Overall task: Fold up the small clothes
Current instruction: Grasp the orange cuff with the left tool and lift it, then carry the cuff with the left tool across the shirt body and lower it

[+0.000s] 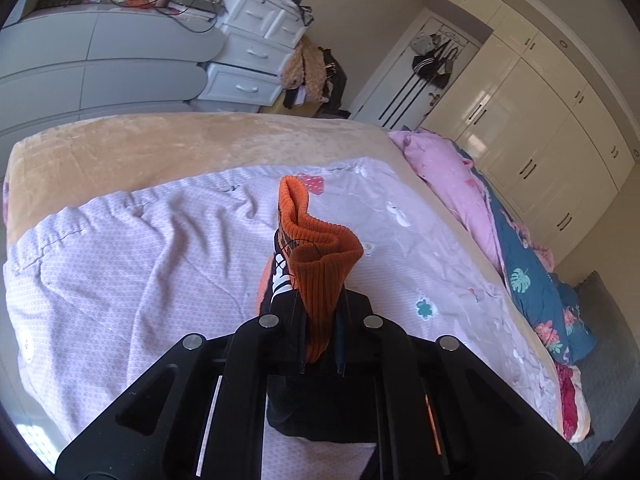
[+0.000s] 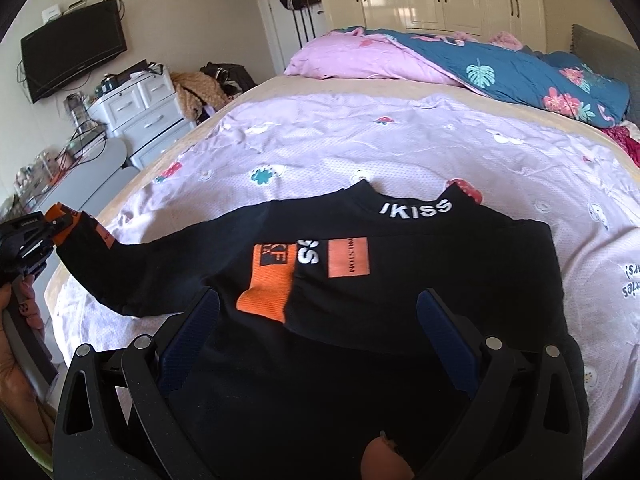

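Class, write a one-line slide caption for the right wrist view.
Open right gripper above a black top on the bed; left gripper holds its orange cuff.

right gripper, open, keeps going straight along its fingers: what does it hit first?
Most likely the black top spread on the bed: the right gripper points down at it, near the folded-in orange cuff. Depth is unclear.

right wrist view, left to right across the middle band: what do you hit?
left gripper clamped on the orange cuff → stretched black sleeve → folded-in orange cuff → orange patch → right edge of the black top → lilac bedsheet
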